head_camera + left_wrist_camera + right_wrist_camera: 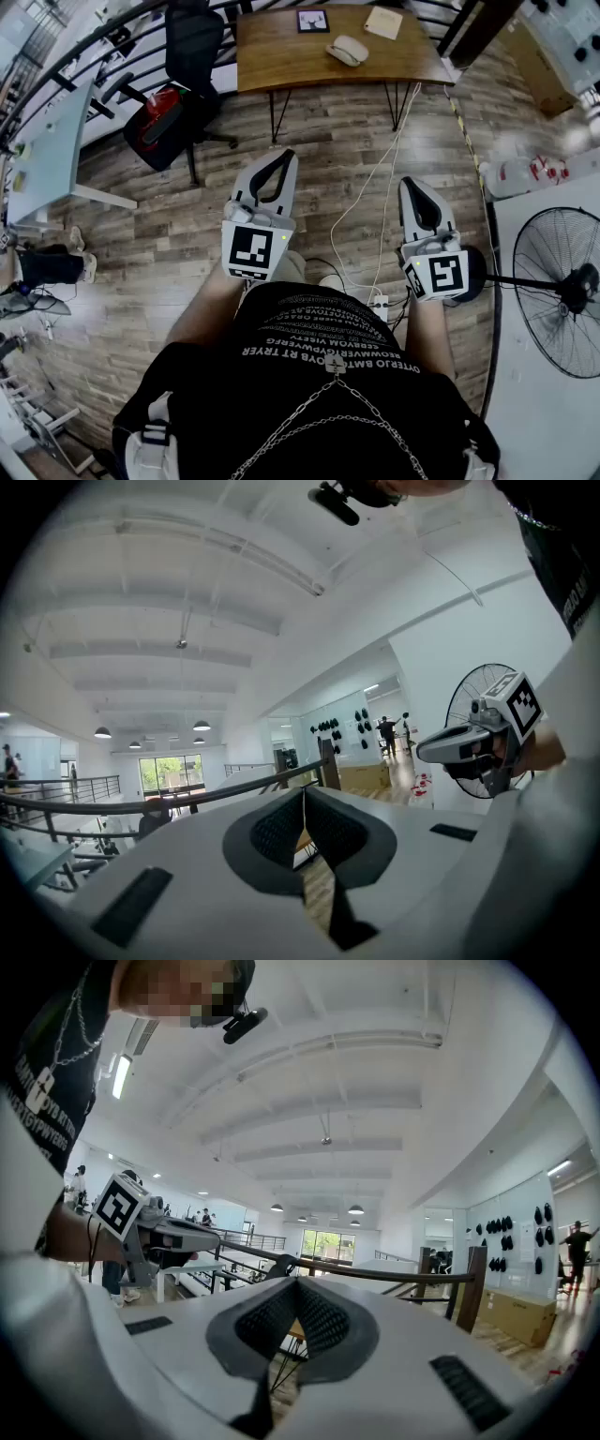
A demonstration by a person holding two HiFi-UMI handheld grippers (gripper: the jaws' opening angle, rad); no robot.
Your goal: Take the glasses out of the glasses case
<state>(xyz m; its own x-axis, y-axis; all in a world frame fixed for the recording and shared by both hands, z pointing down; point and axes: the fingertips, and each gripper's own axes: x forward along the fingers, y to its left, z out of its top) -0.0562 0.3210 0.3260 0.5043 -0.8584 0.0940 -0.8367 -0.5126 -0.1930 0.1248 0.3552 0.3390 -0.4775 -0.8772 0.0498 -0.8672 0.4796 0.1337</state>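
Status: both claws are clenched on nothing. The left claw point(282, 159) has its pads meeting tip to tip with only floor and railing showing past them in the left gripper view. The right claw point(412, 185) reads the same in its own view.

I'm holding both level at waist height, pointing forward, side by side but apart. It looks like a neutral carry pose, with nothing in reach to grab.

The glasses case point(348, 50) sits on the desk point(281, 56), well ahead of both claws and roughly between their two lines, a bit nearer the right one. The lid looks down and no glasses are visible, so I assume they're inside.

It lies toward the desk's near edge with bare wood around it, which should leave room for one claw on each side.

Also up there are a marker card point(313, 21) and a tan pad point(383, 22), both beyond the case and out of the way.

My read is that the task hasn't started. Before any contact, the approach has to close and both claws have to open. Likely plan: one pins the base, the other lifts the lid.
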